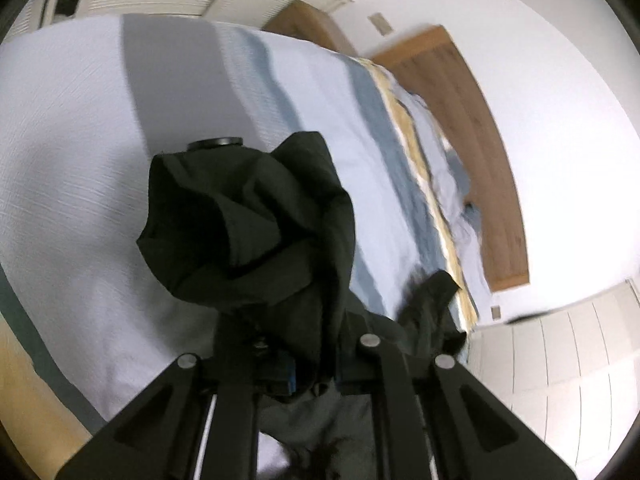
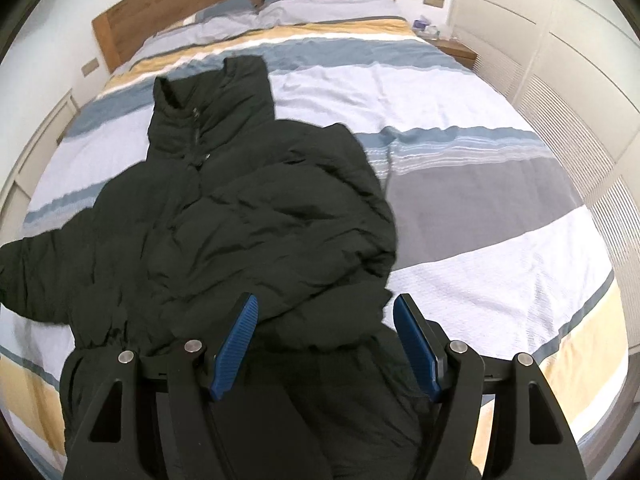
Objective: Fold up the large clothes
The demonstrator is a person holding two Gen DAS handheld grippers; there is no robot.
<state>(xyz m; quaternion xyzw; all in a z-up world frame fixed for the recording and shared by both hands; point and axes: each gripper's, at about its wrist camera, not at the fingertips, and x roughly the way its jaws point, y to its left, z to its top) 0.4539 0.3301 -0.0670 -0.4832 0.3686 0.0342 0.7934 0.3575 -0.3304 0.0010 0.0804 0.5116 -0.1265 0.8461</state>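
A large dark green puffer jacket (image 2: 248,216) lies on the striped bed, collar toward the headboard, one sleeve stretched out to the left (image 2: 36,268). Its right side is folded over the body. My right gripper (image 2: 324,336) is open just above the jacket's lower hem, blue pads (image 2: 236,344) apart and empty. My left gripper (image 1: 312,360) is shut on a bunched part of the jacket (image 1: 256,224), which is lifted over the bed and hides the fingers.
The bed (image 2: 460,128) has a white, blue, grey and yellow striped duvet and pillows (image 2: 256,12) by a wooden headboard (image 2: 168,8). White louvred wardrobe doors (image 2: 568,92) stand along the right side, with a bedside table (image 2: 452,46) beyond.
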